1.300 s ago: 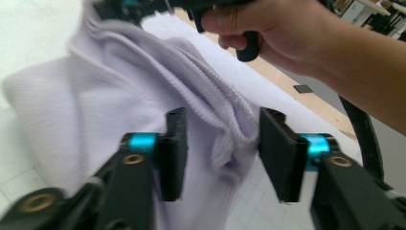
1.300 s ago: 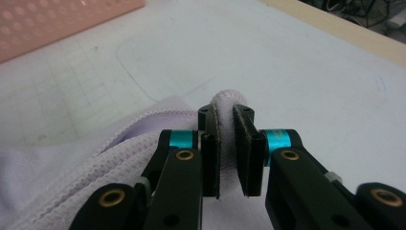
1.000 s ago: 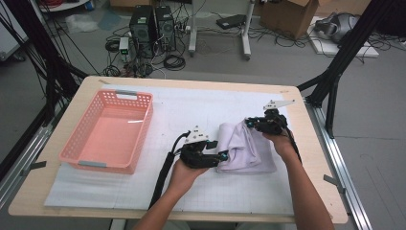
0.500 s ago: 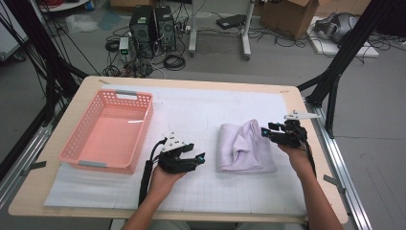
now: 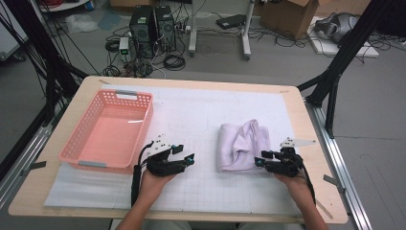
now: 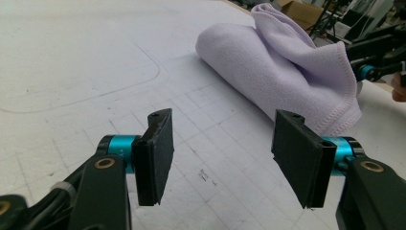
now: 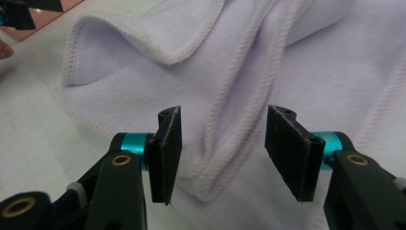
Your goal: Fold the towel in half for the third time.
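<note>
1. Hovering low over the white mat (image 5: 201, 120), the left gripper (image 6: 221, 153) has its jaws well apart with nothing between them; the lilac towel (image 6: 282, 72) lies a little beyond its tips. A pinch from this spot would likely close on bare mat and miss the fabric.
2. Pointing at the towel's (image 7: 268, 62) near hem, the right gripper (image 7: 221, 151) has just been opening its jaws; they now stand about half apart, and no cloth is pressed between the pads. The stitched edges run stacked below them, so closing there could catch one layer and leave the rest to sag, or catch them all and drag the whole bundle.
3. The towel (image 5: 242, 146) sits loosely folded in the right half of the mat, between the two grippers. Pulling from one side alone would probably undo the fold.
4. The pink basket (image 5: 109, 130) stands well off to the left; a carry that far risks the loose cloth trailing over its rim.
</note>
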`<control>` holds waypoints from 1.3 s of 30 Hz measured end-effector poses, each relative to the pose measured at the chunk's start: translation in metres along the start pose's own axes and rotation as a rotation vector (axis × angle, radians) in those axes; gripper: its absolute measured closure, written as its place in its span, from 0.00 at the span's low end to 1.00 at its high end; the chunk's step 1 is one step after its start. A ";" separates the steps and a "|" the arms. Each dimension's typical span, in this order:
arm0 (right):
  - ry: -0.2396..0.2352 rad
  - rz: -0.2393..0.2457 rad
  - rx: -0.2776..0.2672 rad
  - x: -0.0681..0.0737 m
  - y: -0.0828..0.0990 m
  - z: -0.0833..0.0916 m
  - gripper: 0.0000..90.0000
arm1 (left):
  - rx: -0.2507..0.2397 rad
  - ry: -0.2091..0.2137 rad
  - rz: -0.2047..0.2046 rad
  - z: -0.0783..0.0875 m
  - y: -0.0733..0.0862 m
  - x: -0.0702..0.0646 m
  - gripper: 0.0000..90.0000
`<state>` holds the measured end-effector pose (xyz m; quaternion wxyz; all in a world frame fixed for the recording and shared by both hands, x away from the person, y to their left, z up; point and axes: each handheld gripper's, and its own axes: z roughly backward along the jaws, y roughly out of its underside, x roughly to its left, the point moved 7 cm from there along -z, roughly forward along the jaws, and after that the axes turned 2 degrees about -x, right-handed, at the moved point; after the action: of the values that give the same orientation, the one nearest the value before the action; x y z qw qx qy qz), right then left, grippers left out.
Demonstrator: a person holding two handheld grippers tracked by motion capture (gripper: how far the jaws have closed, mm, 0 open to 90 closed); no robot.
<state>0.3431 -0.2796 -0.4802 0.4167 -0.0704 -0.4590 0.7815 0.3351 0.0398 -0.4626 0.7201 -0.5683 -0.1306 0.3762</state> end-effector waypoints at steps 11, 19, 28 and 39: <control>0.208 0.032 0.015 -0.012 -0.004 0.036 0.92 | -0.004 -0.025 0.022 0.004 0.003 0.006 0.45; 0.255 0.015 -0.024 -0.009 -0.010 0.048 0.65 | -0.001 -0.026 0.023 0.003 0.004 0.006 0.45; 0.182 -0.036 0.018 -0.020 0.001 0.016 0.93 | 0.007 -0.023 0.026 0.002 0.006 0.005 0.45; 0.292 0.028 -0.096 -0.009 -0.011 0.048 0.75 | -0.001 -0.026 0.031 0.003 0.005 0.006 0.45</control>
<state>0.3320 -0.3147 -0.4466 0.4644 -0.2096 -0.4294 0.7457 0.3353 0.0460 -0.4677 0.7120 -0.5659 -0.1311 0.3945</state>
